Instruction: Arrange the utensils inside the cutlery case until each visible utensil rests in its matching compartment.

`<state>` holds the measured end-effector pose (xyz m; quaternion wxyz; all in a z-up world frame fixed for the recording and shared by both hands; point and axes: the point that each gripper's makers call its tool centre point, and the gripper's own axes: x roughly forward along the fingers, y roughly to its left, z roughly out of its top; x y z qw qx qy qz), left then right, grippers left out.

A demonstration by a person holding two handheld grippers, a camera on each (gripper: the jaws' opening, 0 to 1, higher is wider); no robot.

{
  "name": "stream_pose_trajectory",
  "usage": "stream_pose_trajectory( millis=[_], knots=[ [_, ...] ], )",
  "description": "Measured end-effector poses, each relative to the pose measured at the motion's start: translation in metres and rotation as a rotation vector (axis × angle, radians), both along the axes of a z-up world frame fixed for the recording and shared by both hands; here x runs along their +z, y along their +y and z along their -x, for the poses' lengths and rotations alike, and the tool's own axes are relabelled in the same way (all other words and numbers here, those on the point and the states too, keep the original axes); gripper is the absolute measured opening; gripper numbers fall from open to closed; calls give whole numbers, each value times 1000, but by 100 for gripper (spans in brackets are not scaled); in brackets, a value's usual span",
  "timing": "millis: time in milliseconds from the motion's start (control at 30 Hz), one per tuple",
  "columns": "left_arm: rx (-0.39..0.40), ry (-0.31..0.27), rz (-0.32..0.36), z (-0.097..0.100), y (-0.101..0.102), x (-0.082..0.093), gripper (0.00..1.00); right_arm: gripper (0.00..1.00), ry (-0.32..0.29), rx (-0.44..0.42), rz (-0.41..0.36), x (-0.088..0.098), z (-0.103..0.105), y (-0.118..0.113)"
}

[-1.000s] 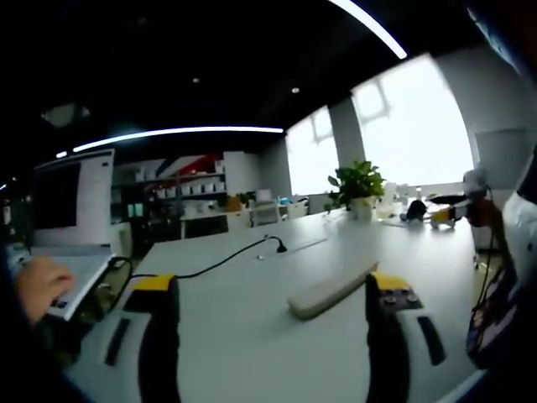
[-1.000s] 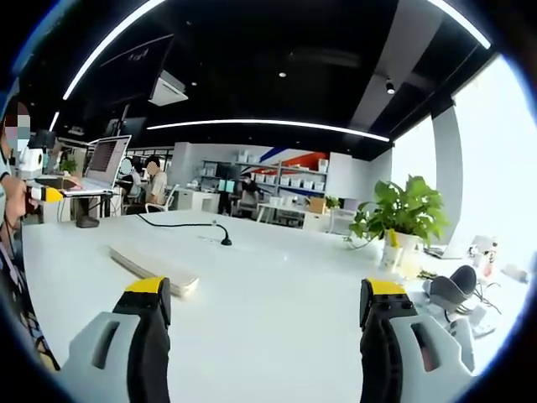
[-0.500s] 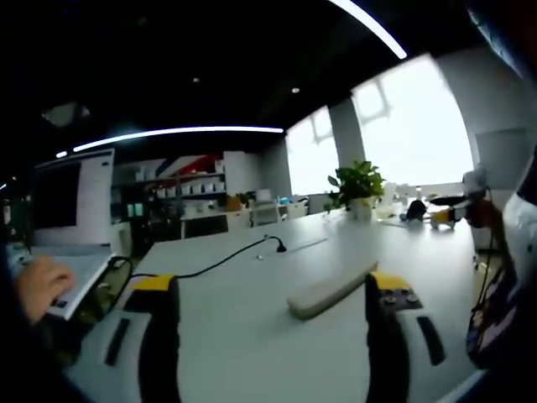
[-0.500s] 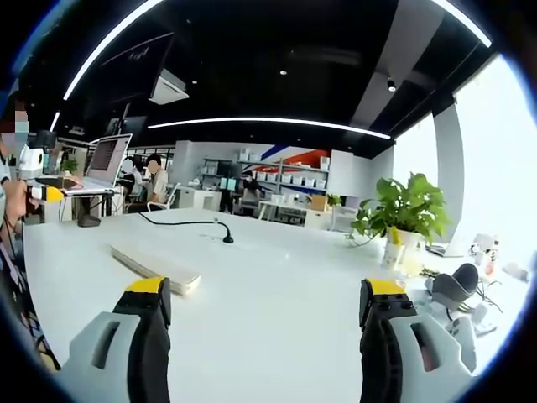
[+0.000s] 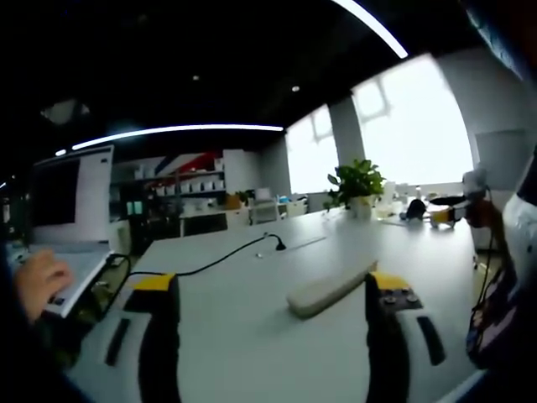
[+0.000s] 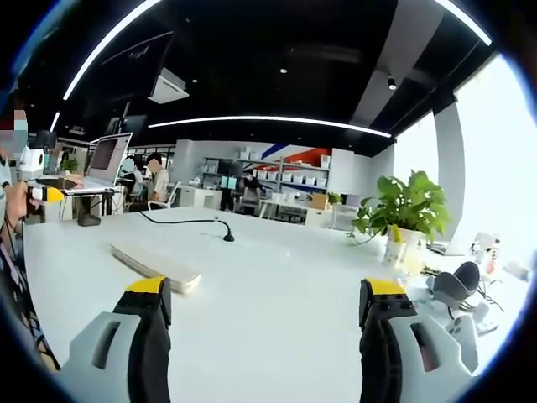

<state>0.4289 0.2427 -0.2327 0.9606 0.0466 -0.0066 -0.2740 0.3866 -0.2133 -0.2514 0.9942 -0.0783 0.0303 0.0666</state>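
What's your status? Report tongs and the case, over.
Both tongs open, empty: left tongs, right tongs. Closed long case flat on white table, untouched. Black cable beyond it, not blocking.

We note an open office with a dark ceiling [image 6: 277, 34] crossed by long strip lights [image 6: 268, 123]. A large white table [image 6: 268, 277] fills the foreground, a black cable [image 5: 218, 262] running across it. Bright windows [image 5: 411, 126] stand behind a potted plant [image 6: 403, 214]. Shelving [image 6: 281, 180] lines the far wall.
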Motion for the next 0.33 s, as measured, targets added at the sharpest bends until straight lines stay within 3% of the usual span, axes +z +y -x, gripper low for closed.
stream_pose_trajectory(
  millis=[333],
  knots=[
    [-1, -4, 8, 0, 2, 2, 97, 97, 2, 2, 2, 0, 0, 4]
  ],
)
